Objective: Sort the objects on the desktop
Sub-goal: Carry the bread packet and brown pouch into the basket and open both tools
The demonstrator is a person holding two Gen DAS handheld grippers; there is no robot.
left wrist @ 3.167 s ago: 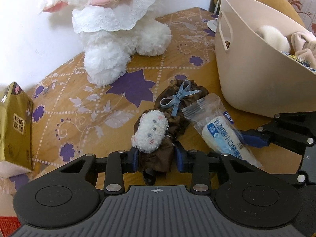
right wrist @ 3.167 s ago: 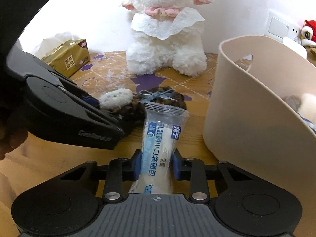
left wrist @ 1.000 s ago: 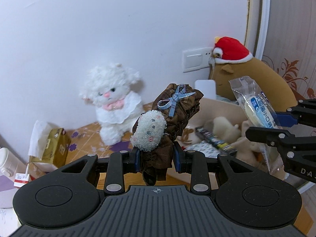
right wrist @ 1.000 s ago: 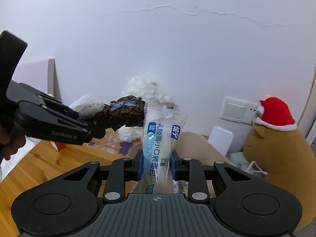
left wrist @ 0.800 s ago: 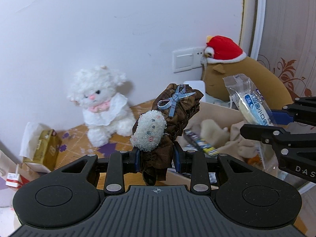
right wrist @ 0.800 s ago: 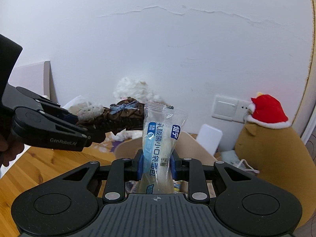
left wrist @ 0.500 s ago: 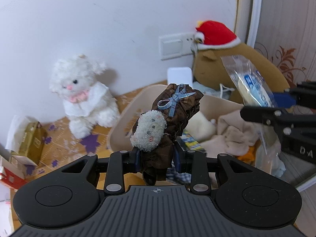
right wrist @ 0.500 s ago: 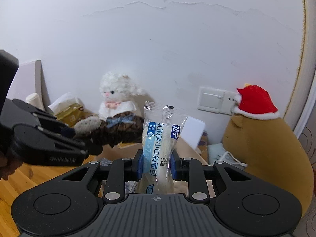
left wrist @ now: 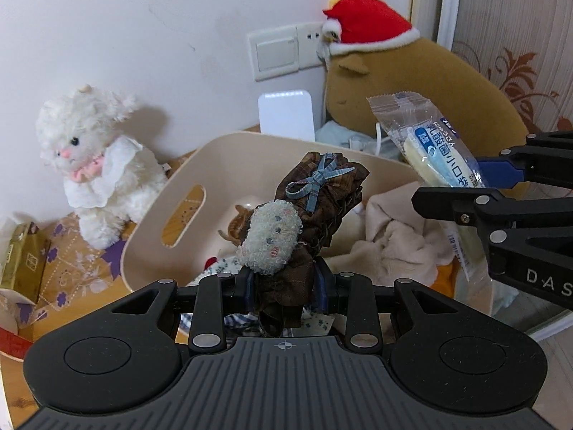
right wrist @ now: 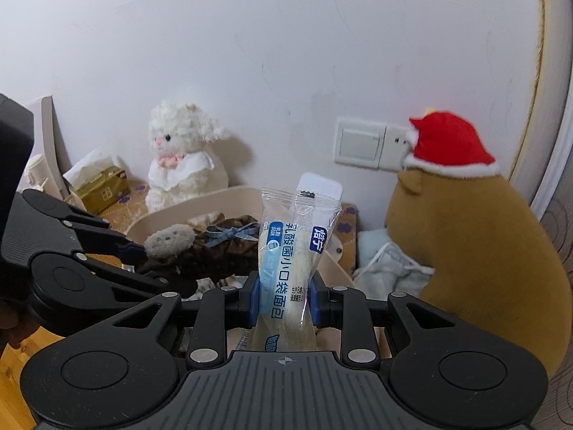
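My left gripper [left wrist: 284, 286] is shut on a brown cloth scrunchie [left wrist: 315, 208] with a blue bow and a fuzzy white patch, held above the beige basket [left wrist: 150, 236]. My right gripper [right wrist: 281, 295] is shut on a clear bread packet [right wrist: 292, 251] with blue print, also above the basket [right wrist: 232, 197]. The packet [left wrist: 437, 157] and the right gripper show at the right of the left wrist view. The left gripper and the scrunchie [right wrist: 215, 247] show at the left of the right wrist view.
The basket holds beige cloth [left wrist: 397, 240] and other small items. A white lamb plush [left wrist: 96, 165] and a gold tissue box [left wrist: 21, 261] stand left of it. A brown plush with a red hat [right wrist: 465, 222] sits right, by a wall switch [right wrist: 361, 147].
Both grippers lifted their items off the table and carried them up and over the basket. In the last second they came lower and nearer the basket's inside.
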